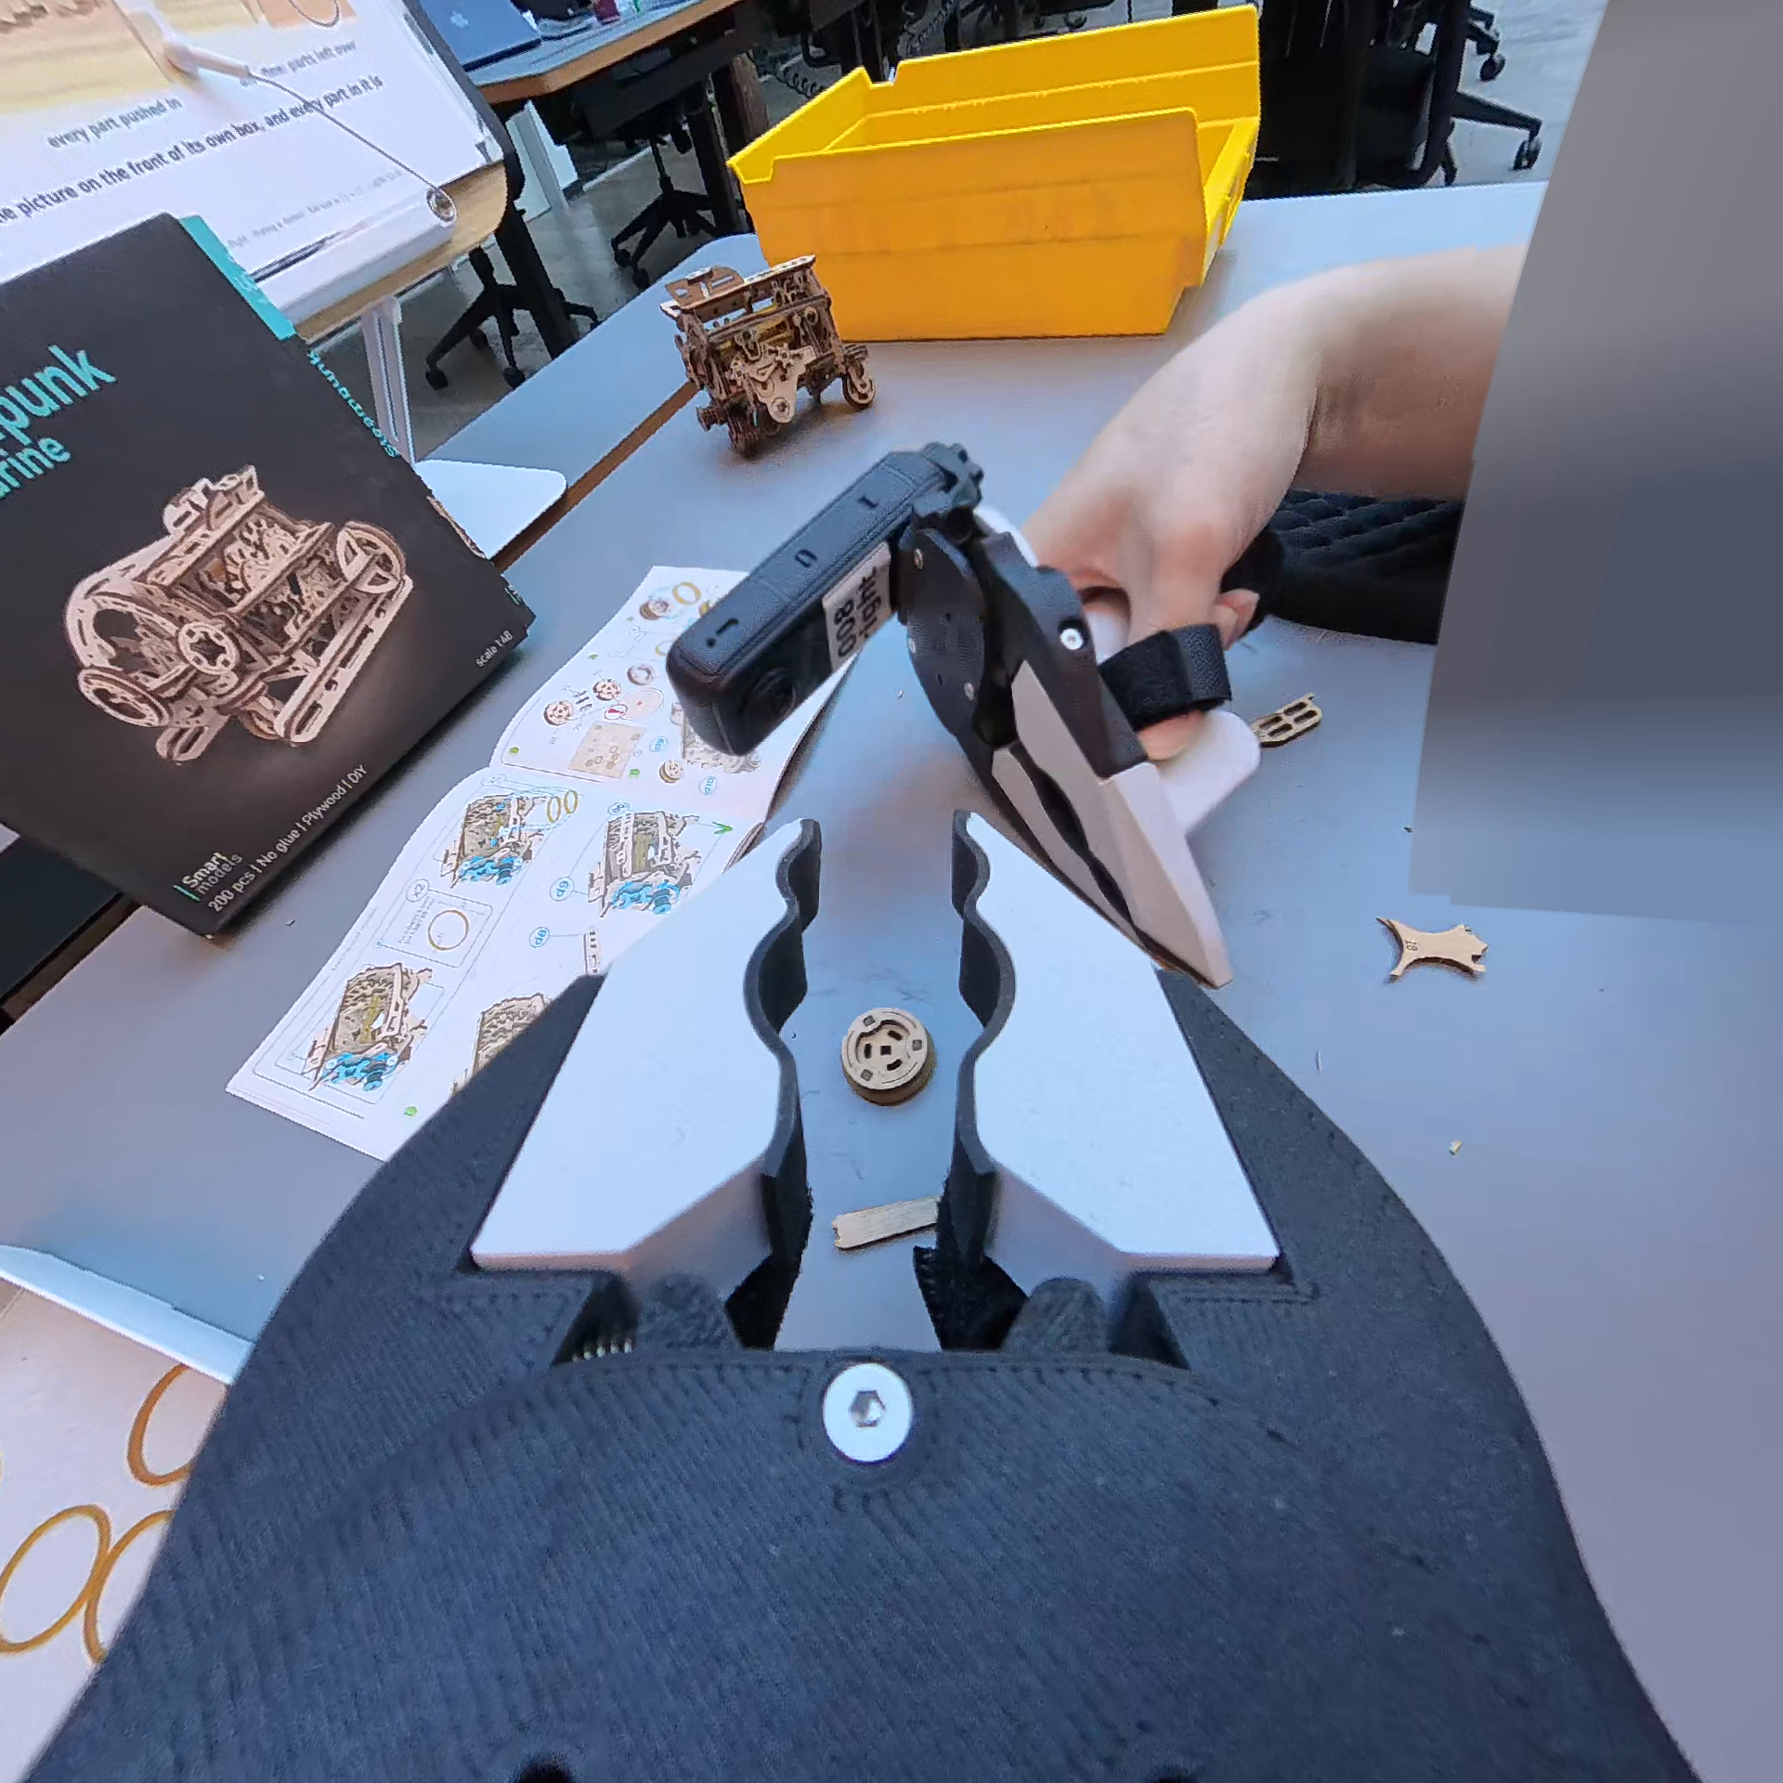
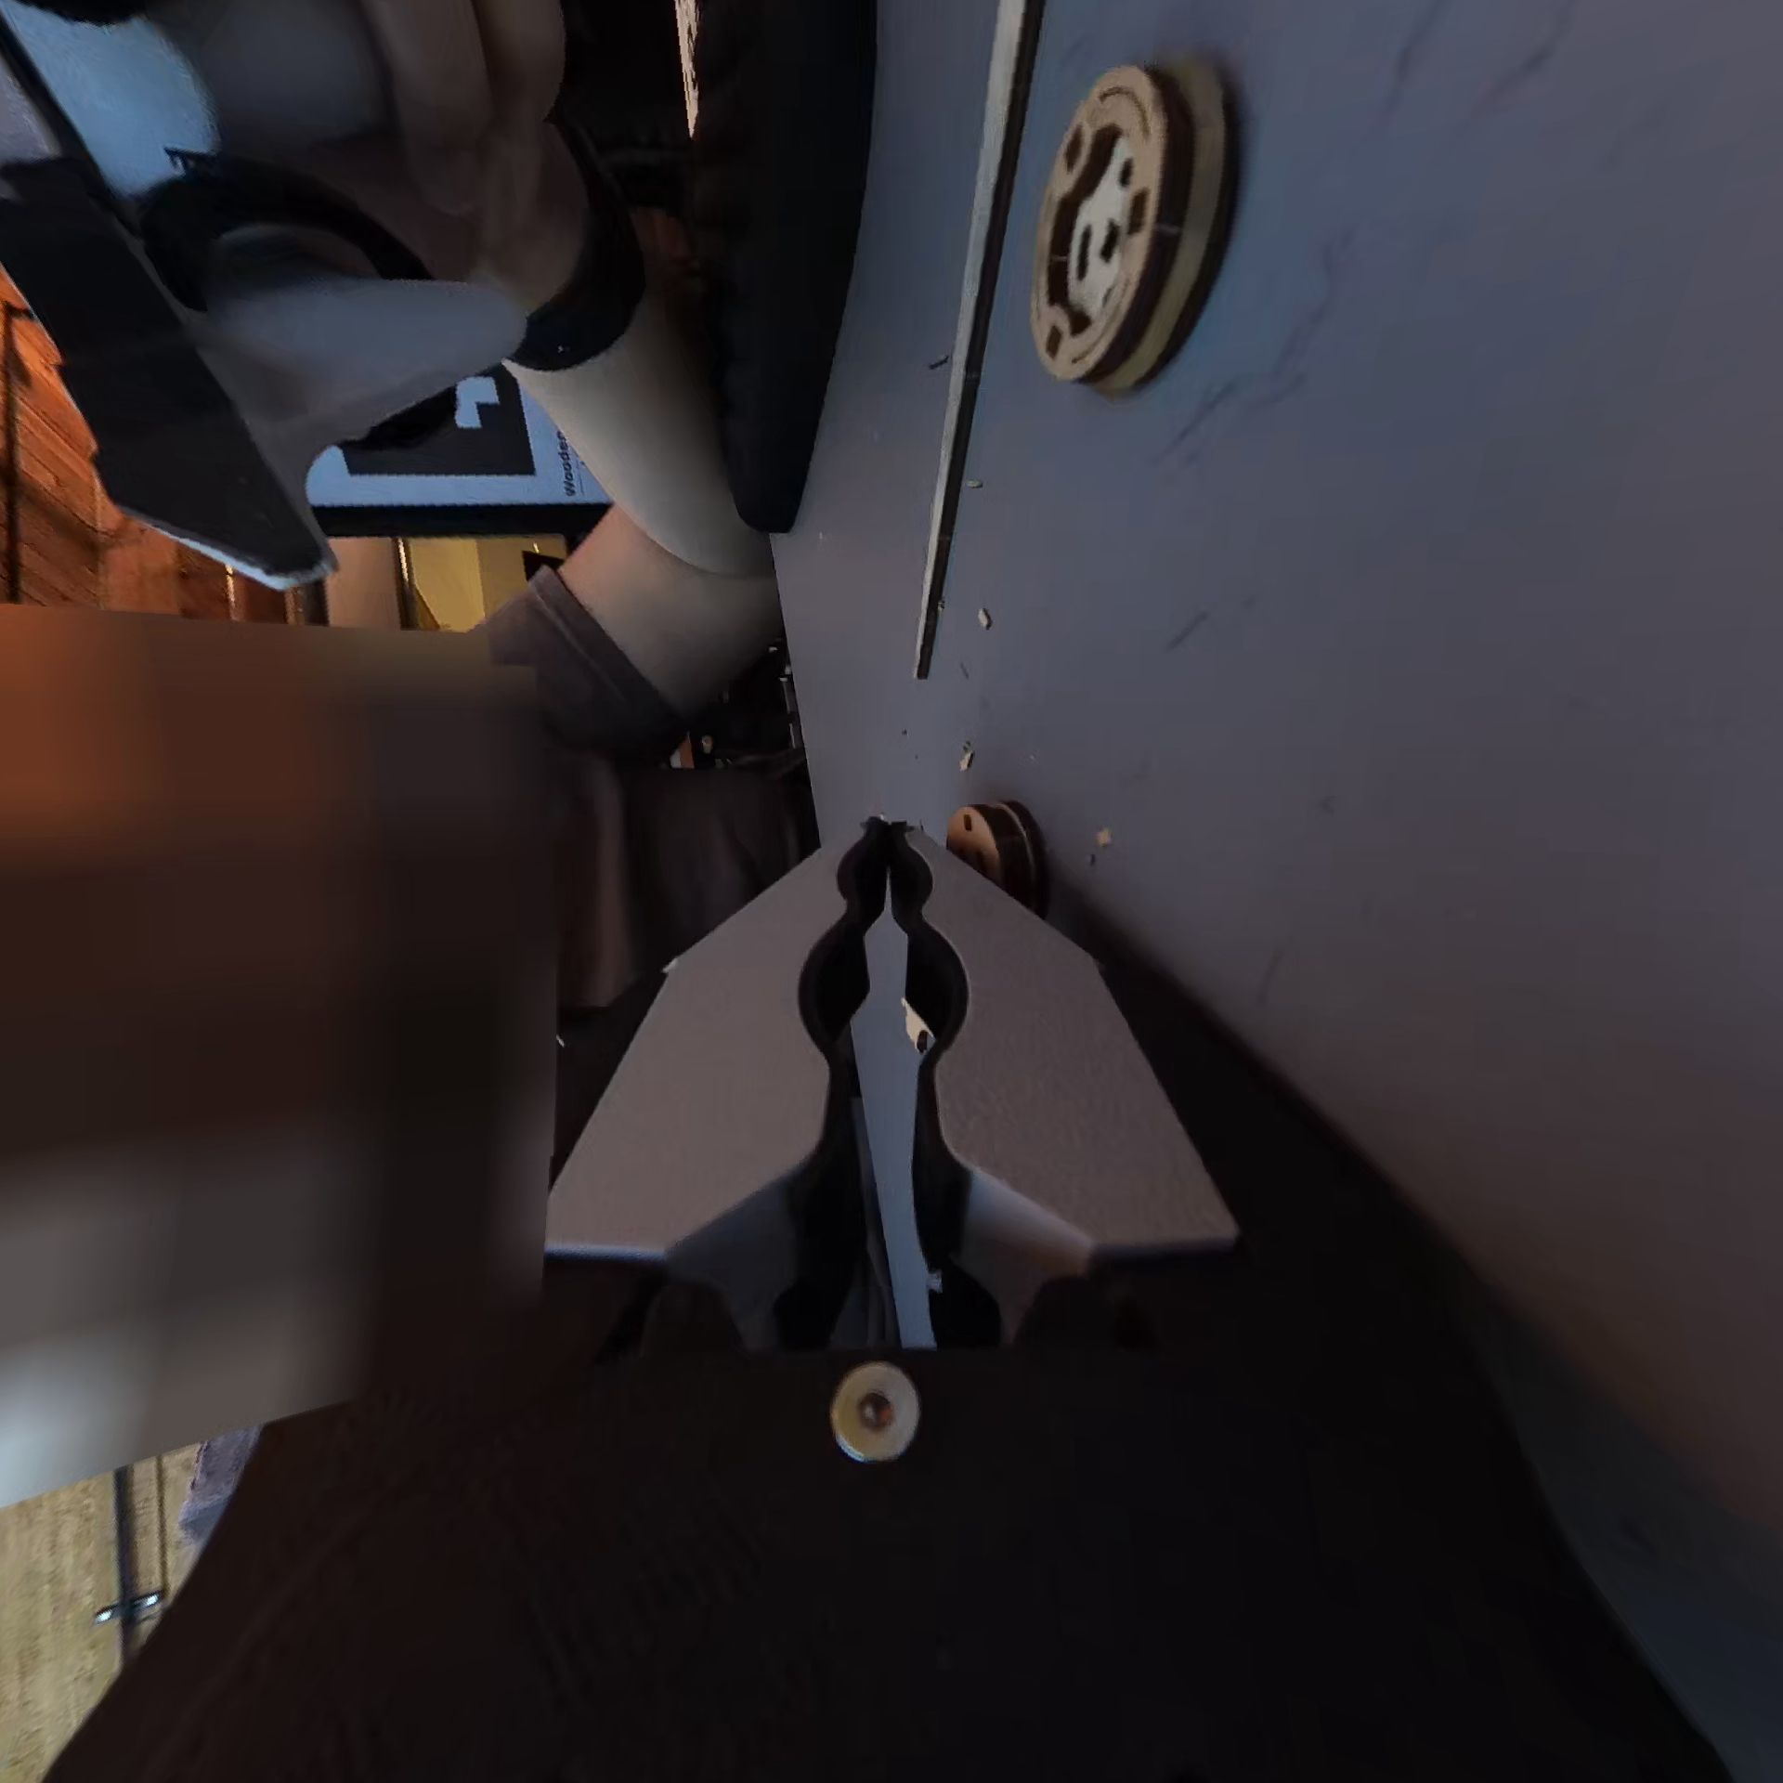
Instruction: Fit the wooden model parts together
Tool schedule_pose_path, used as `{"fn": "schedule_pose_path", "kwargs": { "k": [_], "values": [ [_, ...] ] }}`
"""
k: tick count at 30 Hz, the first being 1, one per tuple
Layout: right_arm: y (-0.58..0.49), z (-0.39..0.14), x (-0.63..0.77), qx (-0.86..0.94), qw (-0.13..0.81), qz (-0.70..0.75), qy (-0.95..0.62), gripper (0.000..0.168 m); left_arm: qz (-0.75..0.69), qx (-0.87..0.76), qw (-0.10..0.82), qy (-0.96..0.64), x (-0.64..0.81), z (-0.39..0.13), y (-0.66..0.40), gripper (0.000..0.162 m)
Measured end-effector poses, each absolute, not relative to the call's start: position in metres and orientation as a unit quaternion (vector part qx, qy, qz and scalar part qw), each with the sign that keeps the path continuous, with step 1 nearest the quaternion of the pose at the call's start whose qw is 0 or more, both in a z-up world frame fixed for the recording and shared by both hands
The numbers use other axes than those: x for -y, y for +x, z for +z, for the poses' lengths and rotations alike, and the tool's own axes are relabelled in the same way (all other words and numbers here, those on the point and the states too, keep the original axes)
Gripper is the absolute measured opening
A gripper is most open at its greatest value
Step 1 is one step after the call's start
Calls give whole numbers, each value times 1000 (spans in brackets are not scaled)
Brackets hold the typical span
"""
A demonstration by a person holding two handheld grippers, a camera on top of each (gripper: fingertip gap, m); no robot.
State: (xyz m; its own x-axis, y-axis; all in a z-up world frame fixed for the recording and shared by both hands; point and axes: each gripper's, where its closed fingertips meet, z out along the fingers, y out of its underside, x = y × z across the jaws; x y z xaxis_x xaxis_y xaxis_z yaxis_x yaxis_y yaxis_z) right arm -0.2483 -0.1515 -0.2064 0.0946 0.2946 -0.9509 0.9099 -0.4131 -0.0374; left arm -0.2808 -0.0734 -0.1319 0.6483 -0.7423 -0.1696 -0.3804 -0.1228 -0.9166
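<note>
Resting: grey bench, office chairs behind.
Wooden disc: flat, face up.
Left hand-held gripper: open, empty.
Right hand-held gripper: closed, apparently empty.

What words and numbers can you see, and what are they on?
I won't repeat writing; here is where it sits.
Black box: teal and white lettering.
White poster: dark printed lines.
Instruction sheet: step labels, too small.
Sticker on the right hand-held gripper's camera: short print.
Wooden cut-out: tiny mark, too small.

Printed wording on black model box, poster, camera sticker
</note>
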Motion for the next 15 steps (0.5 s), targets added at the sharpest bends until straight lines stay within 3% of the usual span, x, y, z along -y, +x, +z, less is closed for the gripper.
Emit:
{"fn": "schedule_pose_path", "kwargs": {
  "k": [3, 5, 9, 10, 12, 14, 15],
  "values": [
    [-248, -164, 169, -467, 317, -572, 595, 0, -166, -387, 539, -730, 74, -131, -281, 26],
    [-242, -210, 161, -508, 288, -471, 662, 0, -168, -387, 541, -728, 74, -131, -280, 25],
    [-245, -177, 169, -476, 328, -548, 604, 0, -165, -385, 534, -734, 73, -134, -282, 26],
    [-238, -212, 157, -508, 299, -465, 661, 0, -166, -387, 536, -732, 74, -133, -281, 26],
    [-244, -207, 154, -479, 310, -484, 663, 0, -169, -387, 538, -729, 75, -131, -280, 26],
    [-246, -167, 170, -472, 347, -567, 579, 0, -167, -388, 536, -731, 75, -133, -280, 26],
    [-242, -194, 165, -502, 327, -502, 624, 0, -166, -388, 536, -731, 74, -133, -280, 26]
  ]
}}
